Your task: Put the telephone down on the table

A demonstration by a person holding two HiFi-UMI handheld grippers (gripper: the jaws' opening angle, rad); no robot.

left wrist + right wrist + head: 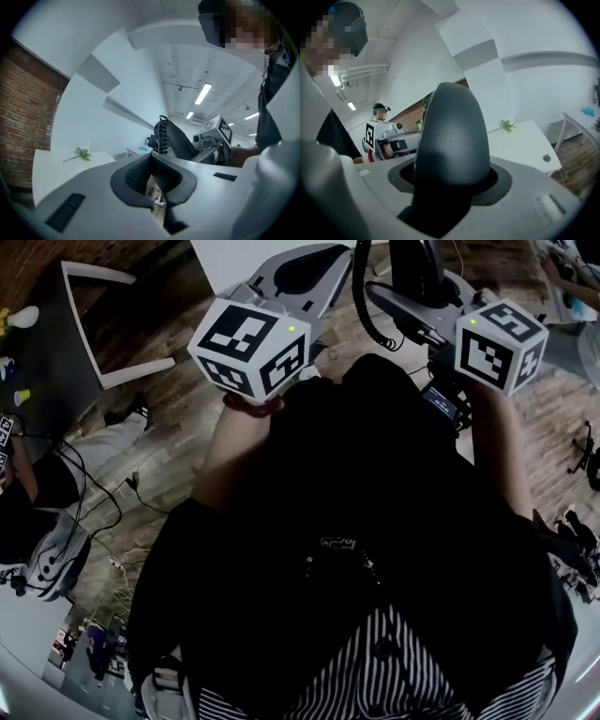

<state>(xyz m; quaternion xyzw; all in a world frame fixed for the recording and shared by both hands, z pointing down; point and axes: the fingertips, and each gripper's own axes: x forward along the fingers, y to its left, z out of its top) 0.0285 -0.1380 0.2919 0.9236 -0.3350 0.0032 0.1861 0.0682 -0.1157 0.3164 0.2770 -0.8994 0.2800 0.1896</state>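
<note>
Head view, down the person's dark-clad torso [375, 474]: both tools are raised close to the chest, the left gripper [305, 276] at 12 o'clock and the right gripper [420, 296] at 1 o'clock, each carrying a marker cube [251, 348].

The telephone handset [450, 136] is clamped in the right gripper. Its jaws stand wide, one on each flank of the dark rounded body, whose end rises past them toward 12 o'clock. The wide spread probably reflects the bulk of the handset, not a loose hold. The coiled cord [366, 306] hangs from the handset toward 6 o'clock and runs between the two tools, so it looks free to trail.

In the left gripper view the ribbed pads [136, 171] stand a little apart with nothing between them. That tool appears to be held in reserve, perhaps to steady the cord or the handset during the set-down.

Both gripper cameras look up at wall and ceiling, so the tools point upward and the handset is aloft, well apart from any surface. The white table [525, 140], bearing a flower sprig [506, 125], lies at 3 o'clock in the right gripper view. The set-down is judged not yet begun. It would call for tipping the right tool forward and lowering it toward that tabletop, with the cord kept slack.
</note>
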